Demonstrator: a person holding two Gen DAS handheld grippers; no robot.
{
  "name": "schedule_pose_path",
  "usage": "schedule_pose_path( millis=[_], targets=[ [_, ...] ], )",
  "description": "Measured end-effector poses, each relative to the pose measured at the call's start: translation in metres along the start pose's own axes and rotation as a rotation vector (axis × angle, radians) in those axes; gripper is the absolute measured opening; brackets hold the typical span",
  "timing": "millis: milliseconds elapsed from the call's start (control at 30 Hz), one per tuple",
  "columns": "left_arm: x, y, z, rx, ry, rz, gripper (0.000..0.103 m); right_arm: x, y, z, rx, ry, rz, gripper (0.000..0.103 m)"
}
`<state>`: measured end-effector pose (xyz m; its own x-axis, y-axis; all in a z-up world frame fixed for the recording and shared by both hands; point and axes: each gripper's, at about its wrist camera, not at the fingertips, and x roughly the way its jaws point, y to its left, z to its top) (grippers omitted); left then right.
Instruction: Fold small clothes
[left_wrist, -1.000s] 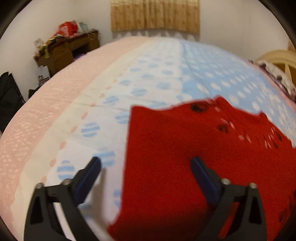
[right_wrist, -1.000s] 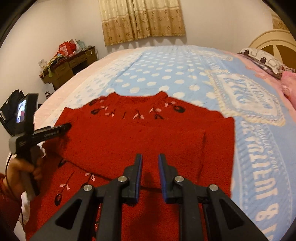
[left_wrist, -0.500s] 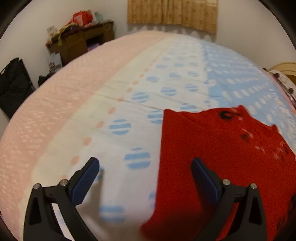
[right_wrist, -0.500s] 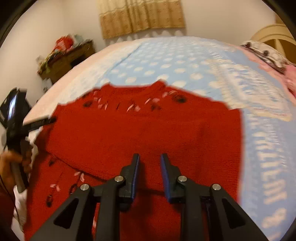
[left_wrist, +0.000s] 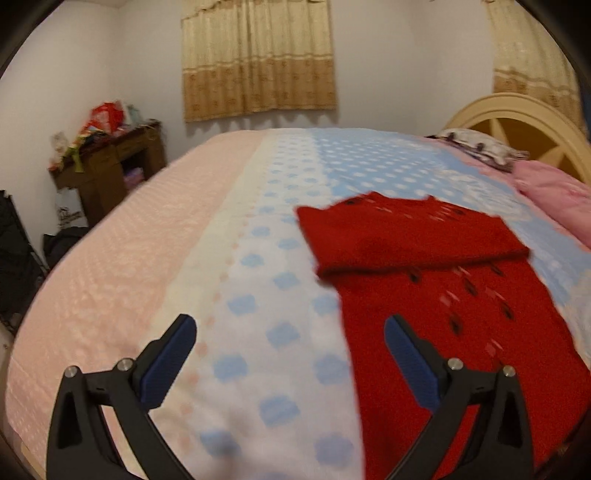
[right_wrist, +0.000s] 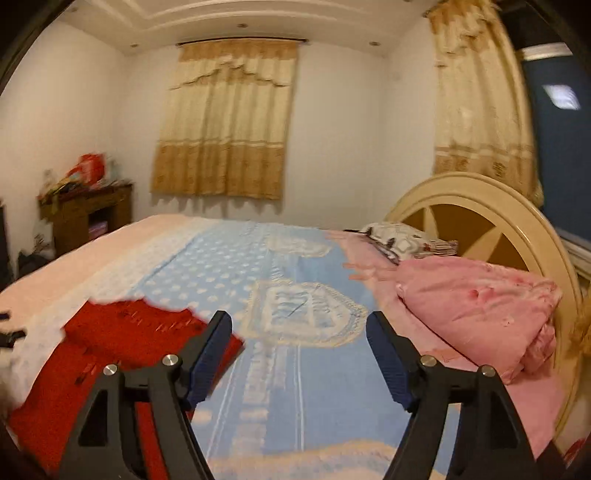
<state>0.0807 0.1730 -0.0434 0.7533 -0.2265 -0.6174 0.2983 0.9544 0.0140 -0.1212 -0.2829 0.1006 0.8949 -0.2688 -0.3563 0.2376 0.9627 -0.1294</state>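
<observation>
On the bed (right_wrist: 280, 398) lie one red sweater (left_wrist: 436, 295), one pink quilt (right_wrist: 476, 310) and one patterned pillow (right_wrist: 402, 240). Beyond the bed hang two curtains (right_wrist: 225, 122). One wooden desk (left_wrist: 107, 173) stands beside the bed.

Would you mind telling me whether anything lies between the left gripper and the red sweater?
Nothing visible does: the left gripper is open over bare bedspread, and the sweater lies flat just beside it.

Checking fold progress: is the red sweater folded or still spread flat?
Partly folded: the red sweater has its upper part doubled over in a thick band across the body, while the lower part lies flat on the bedspread.
</observation>
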Motion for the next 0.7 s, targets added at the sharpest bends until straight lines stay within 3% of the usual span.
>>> schedule_pose_path(
  millis=[100, 267, 367, 500, 700],
  targets=[
    [-0.009, -0.014, -0.014, 0.021, 0.031, -0.067, 0.103, -0.02, 0.015, -0.022, -0.046, 0.079, 0.142, 0.076],
    [-0.022, -0.042, -0.047, 0.088, 0.06, -0.114, 0.103, -0.036, 0.053, -0.072, -0.11, 0.225, 0.36, 0.076],
    [-0.034, -0.05, -0.063, 0.1, 0.073, -0.153, 0.103, -0.036, 0.075, -0.101, -0.147, 0.284, 0.418, 0.076],
    [-0.046, -0.051, -0.083, 0.079, 0.104, -0.195, 0.103, -0.028, 0.098, -0.13, -0.085, 0.33, 0.525, 0.076],
    [-0.052, -0.051, -0.102, 0.05, 0.175, -0.28, 0.103, -0.01, 0.115, -0.157, -0.028, 0.403, 0.556, 0.076]
  ],
)
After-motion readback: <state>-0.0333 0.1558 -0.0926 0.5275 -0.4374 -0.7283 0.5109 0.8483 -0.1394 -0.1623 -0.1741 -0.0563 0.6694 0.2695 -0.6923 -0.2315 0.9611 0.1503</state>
